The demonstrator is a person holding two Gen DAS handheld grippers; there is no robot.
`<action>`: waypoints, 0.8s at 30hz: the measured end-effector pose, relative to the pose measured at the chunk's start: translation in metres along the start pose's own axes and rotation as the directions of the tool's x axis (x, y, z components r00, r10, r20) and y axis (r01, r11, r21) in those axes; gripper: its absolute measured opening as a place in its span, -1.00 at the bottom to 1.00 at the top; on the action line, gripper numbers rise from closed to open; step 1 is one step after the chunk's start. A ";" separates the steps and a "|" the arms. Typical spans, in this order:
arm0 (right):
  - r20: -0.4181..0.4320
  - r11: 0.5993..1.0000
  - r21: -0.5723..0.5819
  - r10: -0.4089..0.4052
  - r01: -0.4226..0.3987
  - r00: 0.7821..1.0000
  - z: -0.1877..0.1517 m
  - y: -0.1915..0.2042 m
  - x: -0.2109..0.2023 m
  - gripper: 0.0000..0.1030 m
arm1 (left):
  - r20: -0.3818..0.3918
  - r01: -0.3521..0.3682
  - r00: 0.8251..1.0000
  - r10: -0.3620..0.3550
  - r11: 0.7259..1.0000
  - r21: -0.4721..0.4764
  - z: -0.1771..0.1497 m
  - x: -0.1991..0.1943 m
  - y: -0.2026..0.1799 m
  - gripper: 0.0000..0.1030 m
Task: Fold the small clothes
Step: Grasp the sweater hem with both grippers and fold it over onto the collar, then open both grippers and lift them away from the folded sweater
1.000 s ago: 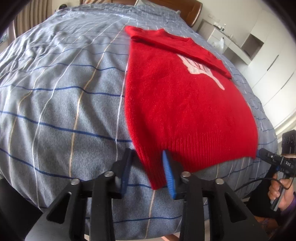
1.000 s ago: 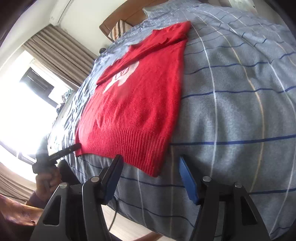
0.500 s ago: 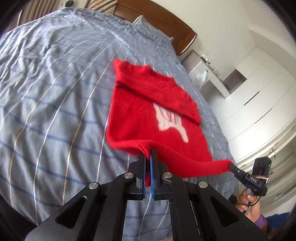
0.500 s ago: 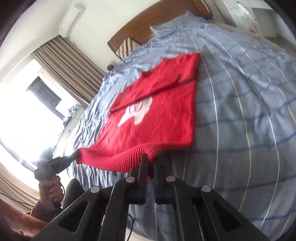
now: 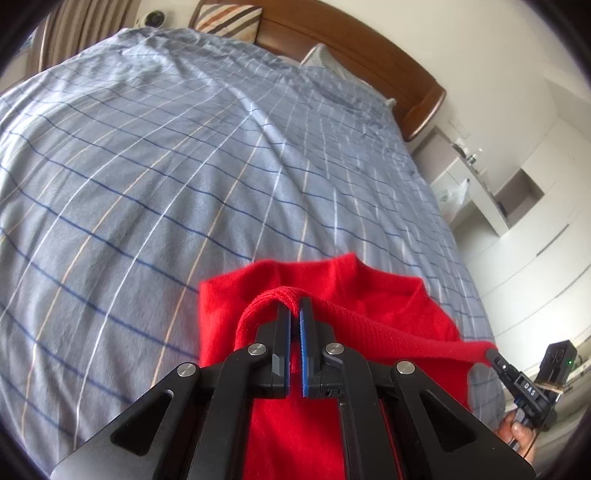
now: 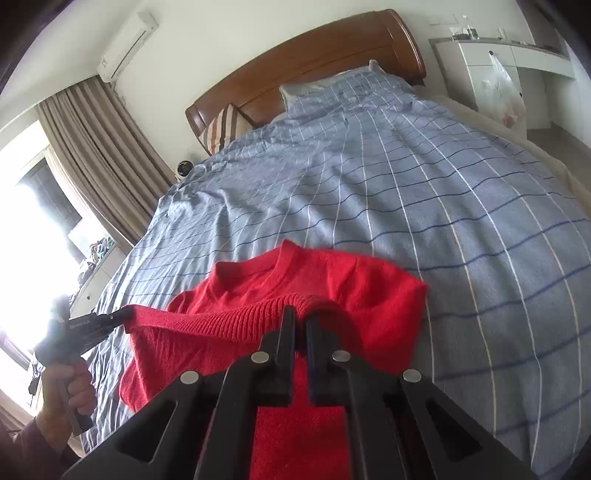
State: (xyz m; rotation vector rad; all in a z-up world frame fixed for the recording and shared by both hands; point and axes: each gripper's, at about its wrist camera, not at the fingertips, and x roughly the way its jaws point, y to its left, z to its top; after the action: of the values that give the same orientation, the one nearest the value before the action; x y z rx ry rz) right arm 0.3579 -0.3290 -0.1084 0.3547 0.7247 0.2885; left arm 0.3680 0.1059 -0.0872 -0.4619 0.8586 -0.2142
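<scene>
Bed [image 6: 424,192] fills room centre, blue checked cover. Wooden headboard [image 6: 314,59] against white wall [image 6: 229,33]. Striped pillow [image 6: 221,127] at headboard's left end, white pillow [image 6: 314,86] beside it. Air conditioner [image 6: 127,46] high on wall, above brown curtain [image 6: 99,147]. Window [image 6: 29,236] left of bed, glare strong. White cabinet [image 6: 491,70] right of headboard, plastic bag [image 6: 504,96] hanging on front. White wardrobe [image 5: 535,258] along right wall.

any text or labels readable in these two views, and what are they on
"DAS": white letters on the neck of the right claw, seen in the left wrist view.
Pale lettering on the left claw body in the right wrist view: washed out by window glare, unreadable.
Red sweater: no text showing.
</scene>
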 end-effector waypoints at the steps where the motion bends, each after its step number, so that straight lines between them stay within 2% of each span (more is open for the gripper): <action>1: -0.004 1.000 0.002 -0.008 0.008 1.000 0.005 -0.004 0.010 -0.91 | -0.007 -0.009 1.000 0.009 1.000 -0.009 0.006 0.012 0.002 -0.97; 4: -0.021 0.999 0.030 -0.016 0.017 1.000 0.017 -0.017 0.038 -0.91 | -0.020 -0.043 0.999 0.042 0.999 -0.013 0.016 0.041 0.005 -0.94; 6: -0.032 0.998 0.051 -0.020 0.021 0.999 0.022 -0.024 0.054 -0.85 | -0.031 -0.081 0.996 0.080 0.996 -0.025 0.020 0.056 0.009 -0.72; 7: -0.034 0.998 0.062 -0.030 0.032 0.999 0.022 -0.028 0.058 -0.71 | -0.033 -0.104 0.994 0.102 0.994 -0.038 0.022 0.059 0.012 -0.56; 8: -0.030 0.997 0.068 -0.042 0.044 0.999 0.023 -0.030 0.059 -0.57 | -0.027 -0.123 0.992 0.122 0.991 -0.050 0.025 0.060 0.014 -0.08; 9: -0.021 0.996 0.071 -0.050 0.051 0.999 0.022 -0.032 0.057 -0.37 | -0.009 -0.132 0.991 0.132 0.989 -0.063 0.025 0.056 0.017 0.29; 10: -0.010 0.996 0.071 -0.056 0.056 0.998 0.023 -0.033 0.052 -0.34 | 0.015 -0.135 0.990 0.137 0.988 -0.072 0.025 0.050 0.019 0.37; 12: 0.002 0.998 0.036 -0.057 0.057 0.998 0.024 -0.028 0.041 -0.34 | 0.046 -0.123 0.991 0.126 0.991 -0.058 0.023 0.036 0.020 0.41; 15: -0.011 0.995 -0.081 -0.054 0.053 0.998 0.015 -0.008 0.022 -0.34 | 0.069 -0.131 0.989 0.129 0.991 0.030 0.011 0.012 0.010 0.42; 17: -0.043 0.987 -0.162 -0.017 0.010 0.999 0.002 0.011 0.010 -0.34 | 0.068 -0.100 0.993 0.093 0.990 0.103 -0.007 -0.002 0.001 0.50; 19: -0.092 0.974 -0.226 0.015 -0.035 0.996 -0.020 0.025 0.002 -0.34 | 0.045 -0.085 0.996 0.077 0.977 0.196 -0.034 -0.011 -0.008 0.56; 21: -0.152 0.963 -0.262 0.017 -0.057 0.988 -0.047 0.029 0.003 -0.33 | -0.007 -0.113 0.993 0.120 0.953 0.280 -0.063 -0.008 -0.012 0.55; 23: -0.221 0.956 -0.293 -0.052 -0.015 0.974 -0.077 0.022 0.007 -0.33 | -0.078 -0.177 0.973 0.215 0.923 0.343 -0.089 0.000 -0.008 0.47; 24: -0.248 0.953 -0.302 -0.095 0.016 0.964 -0.090 0.015 0.007 -0.33 | -0.094 -0.190 0.967 0.237 0.916 0.352 -0.098 -0.001 -0.002 0.47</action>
State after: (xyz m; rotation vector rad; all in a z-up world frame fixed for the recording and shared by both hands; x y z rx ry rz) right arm 0.2992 -0.2936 -0.1689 0.0074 0.9331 0.3894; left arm 0.2915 0.0745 -0.1404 -0.0264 0.9751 -0.1885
